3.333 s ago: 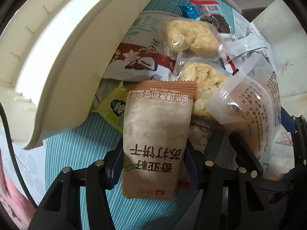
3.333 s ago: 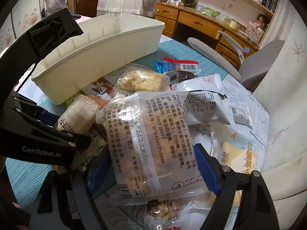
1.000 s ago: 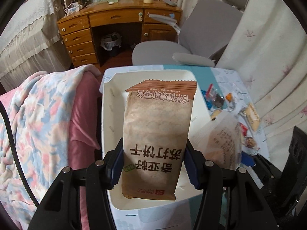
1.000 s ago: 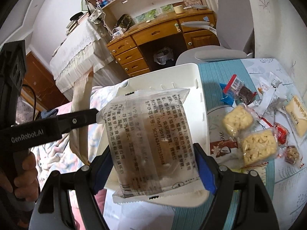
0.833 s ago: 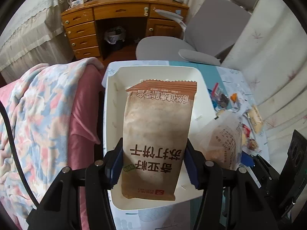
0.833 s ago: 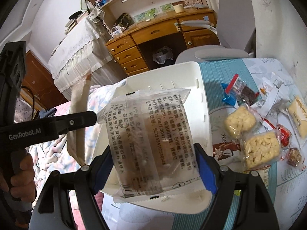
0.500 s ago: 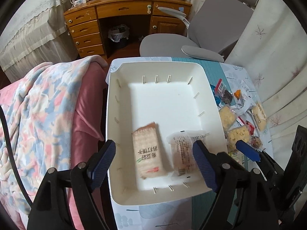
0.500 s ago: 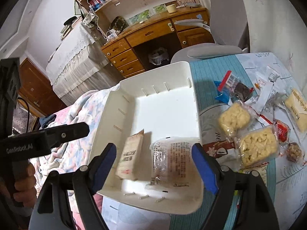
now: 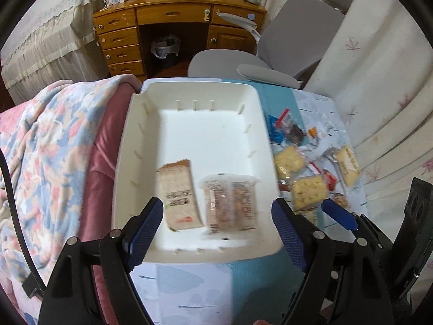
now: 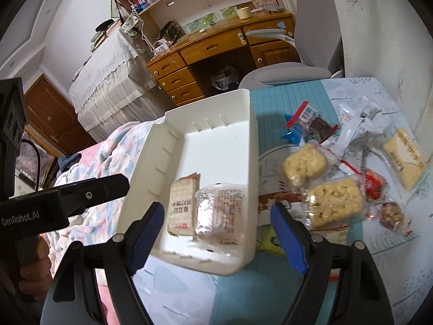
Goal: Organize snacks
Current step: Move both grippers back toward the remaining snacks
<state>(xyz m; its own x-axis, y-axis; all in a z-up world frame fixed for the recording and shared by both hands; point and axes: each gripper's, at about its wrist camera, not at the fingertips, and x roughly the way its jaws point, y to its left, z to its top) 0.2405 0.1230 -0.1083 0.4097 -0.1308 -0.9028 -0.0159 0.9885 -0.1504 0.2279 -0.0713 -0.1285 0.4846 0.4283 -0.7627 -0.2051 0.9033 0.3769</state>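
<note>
Both grippers gape empty: left gripper [image 9: 217,219] and right gripper [image 10: 216,223] at lower frame, over the white bin's [image 9: 259,113] near rim. Just beyond, the brown cracker packet [image 9: 180,193] and clear snack packet [image 9: 230,200] lie side by side inside; bare floor fills its upper half. Loose snacks [image 10: 335,201] crowd the right.

The left gripper [image 9: 217,226] points steeply down above the near end of the white bin [image 9: 127,159], its blue-padded jaws spread wide with nothing between them. The right gripper [image 10: 216,233] hangs beside it over the bin's near right corner, tilted down less steeply, its jaws equally wide and empty. In the right wrist view the black body of the left gripper reaches in from the left of the bin, and a hand [image 10: 32,268] wraps its handle low at that edge, only partly in view.
</note>
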